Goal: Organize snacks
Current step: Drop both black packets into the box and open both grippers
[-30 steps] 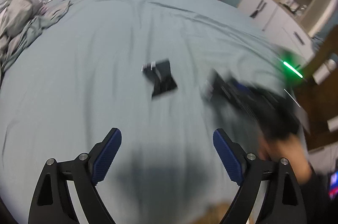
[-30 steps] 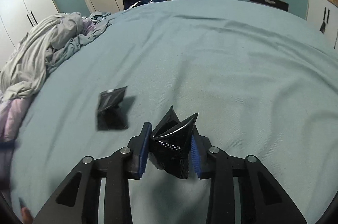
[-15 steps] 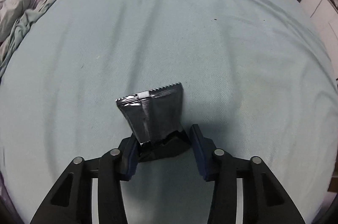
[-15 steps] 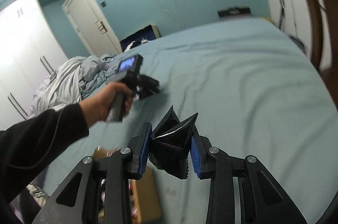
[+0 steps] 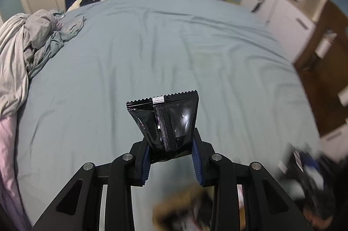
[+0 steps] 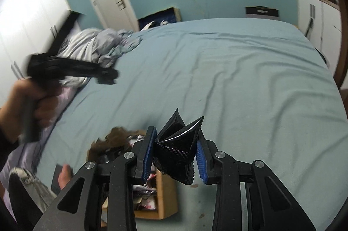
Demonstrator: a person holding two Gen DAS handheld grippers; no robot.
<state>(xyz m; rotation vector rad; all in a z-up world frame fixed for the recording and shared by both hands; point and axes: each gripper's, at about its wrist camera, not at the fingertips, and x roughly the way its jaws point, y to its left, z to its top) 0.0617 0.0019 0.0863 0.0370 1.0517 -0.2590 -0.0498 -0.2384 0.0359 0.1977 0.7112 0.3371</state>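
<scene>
A shiny black snack packet with a serrated top edge stands up between the blue pads of my left gripper. The jaws are closing on its lower end and it hangs above the bed. My right gripper is shut on a second, crumpled black packet, just above an open cardboard box with several snack packs in it. The box shows as a brown blur in the left wrist view. In the right wrist view a hand holds the blurred left gripper at the left.
A wide bed with a blue sheet fills both views. Crumpled grey bedding is heaped along its left side. White cupboards and wooden furniture stand to the right. A shoe lies on the floor by the box.
My left gripper closed on the black packet that lay on the bed and lifted it off the sheet. My right gripper carried its packet from over the bed to above the box.
</scene>
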